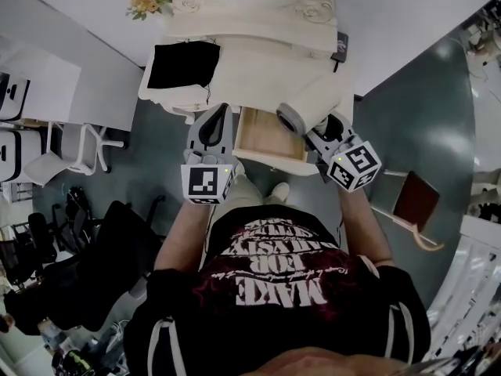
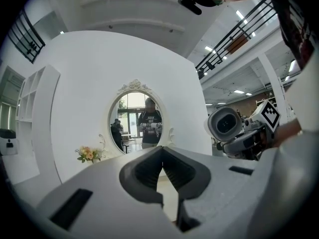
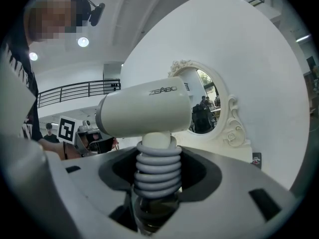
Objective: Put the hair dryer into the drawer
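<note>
White plastic barrel-shaped hair dryer, mid-frame over open pale wooden drawer, ribbed handle pinched by right tool; left tool pressed together, empty; advise lowering level before release.

Bright, even light — fisheye-warped, dark-vignetted edges

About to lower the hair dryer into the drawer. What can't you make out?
Inside of the drawer: head view only; its right end sits behind the hair dryer and right gripper.
Hair dryer's lower handle: right gripper view, buried between the jaws.
Black item on the dressing table: head view, too dark to name.
</note>
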The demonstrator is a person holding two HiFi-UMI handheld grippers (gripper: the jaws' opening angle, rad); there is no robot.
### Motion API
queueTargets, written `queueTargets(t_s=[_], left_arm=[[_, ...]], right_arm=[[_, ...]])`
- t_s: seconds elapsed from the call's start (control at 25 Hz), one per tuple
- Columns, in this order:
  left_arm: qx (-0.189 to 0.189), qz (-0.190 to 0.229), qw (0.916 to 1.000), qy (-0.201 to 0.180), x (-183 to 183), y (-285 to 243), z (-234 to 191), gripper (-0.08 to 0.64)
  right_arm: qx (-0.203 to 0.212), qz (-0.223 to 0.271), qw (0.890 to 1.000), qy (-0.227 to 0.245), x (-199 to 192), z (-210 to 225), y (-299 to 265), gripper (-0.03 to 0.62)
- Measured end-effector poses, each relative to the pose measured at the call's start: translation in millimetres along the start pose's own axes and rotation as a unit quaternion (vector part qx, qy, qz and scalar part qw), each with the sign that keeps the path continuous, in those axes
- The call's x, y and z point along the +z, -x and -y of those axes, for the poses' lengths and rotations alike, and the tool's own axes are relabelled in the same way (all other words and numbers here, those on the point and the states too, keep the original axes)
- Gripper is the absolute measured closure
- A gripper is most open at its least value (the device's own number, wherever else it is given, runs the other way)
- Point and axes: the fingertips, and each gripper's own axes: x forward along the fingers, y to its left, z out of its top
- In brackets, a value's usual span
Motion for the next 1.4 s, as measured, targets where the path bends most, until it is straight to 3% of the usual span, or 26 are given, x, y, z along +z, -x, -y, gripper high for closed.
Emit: queueTargets(t_s=[0.68,1.4], left_arm=[[-0.024,0.002,0.9997,0.008,-9,-21,-29,0.555],[-0.028,-0.004,0.9996,0.010,-15,-21,-56,0.555]], right_arm=[[-0.020,-0.080,0.997,0.001,-75,11,-36,0.360],[-0.035,-0.169,0.985,0.005,-154,21,-58,0.360]])
